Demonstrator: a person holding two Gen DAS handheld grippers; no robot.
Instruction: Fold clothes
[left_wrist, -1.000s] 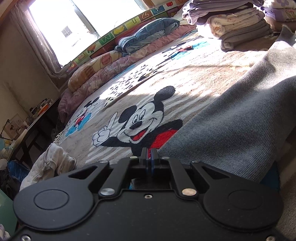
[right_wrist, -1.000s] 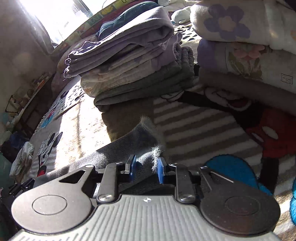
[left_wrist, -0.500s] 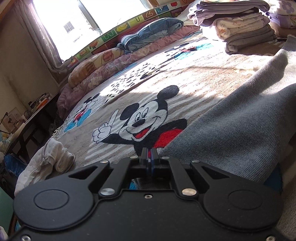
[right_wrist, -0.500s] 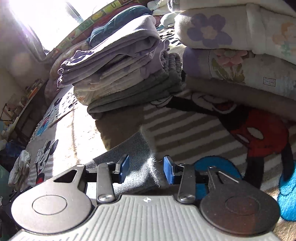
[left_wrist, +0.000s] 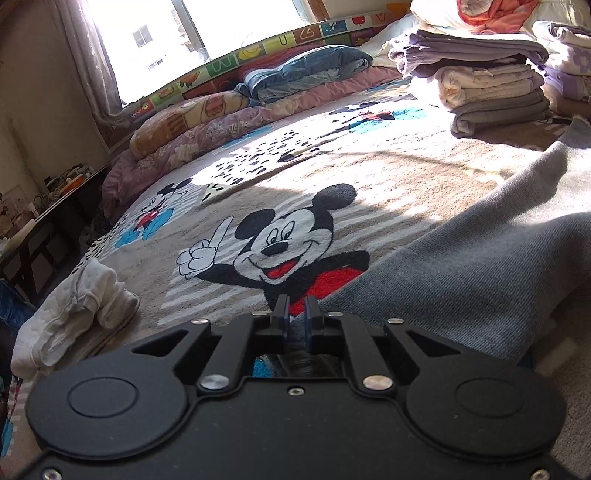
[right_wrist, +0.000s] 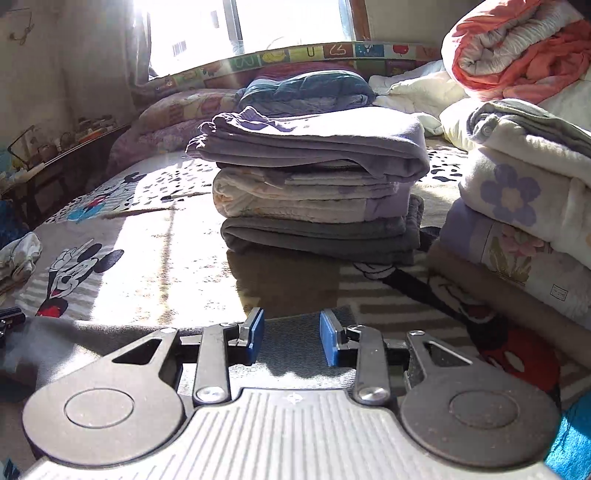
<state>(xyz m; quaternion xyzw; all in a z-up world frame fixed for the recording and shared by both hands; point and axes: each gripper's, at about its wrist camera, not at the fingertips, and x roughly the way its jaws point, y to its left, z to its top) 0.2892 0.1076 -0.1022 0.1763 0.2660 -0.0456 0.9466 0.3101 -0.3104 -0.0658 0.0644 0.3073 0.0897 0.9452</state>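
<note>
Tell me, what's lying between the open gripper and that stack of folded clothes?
In the right wrist view, only bare Mickey blanket, part sunlit, part shadowed, separates the right gripper from the folded stack.

The grey garment (left_wrist: 461, 273) runs off the right edge (its near hem hidden behind the left gripper (left_wrist: 296, 317)).

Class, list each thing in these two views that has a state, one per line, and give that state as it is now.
Left claw: nearly shut, grey fabric between its blue pads.
Right claw: open, over the cloth.
Grey knitted garment: spread out, partly lifted off the bed.
Stack of purple, cream and grey clothes: folded.
White crumpled cloth: unfolded, bunched at the bed's edge.
Orange and grey quilt: rolled.
</note>
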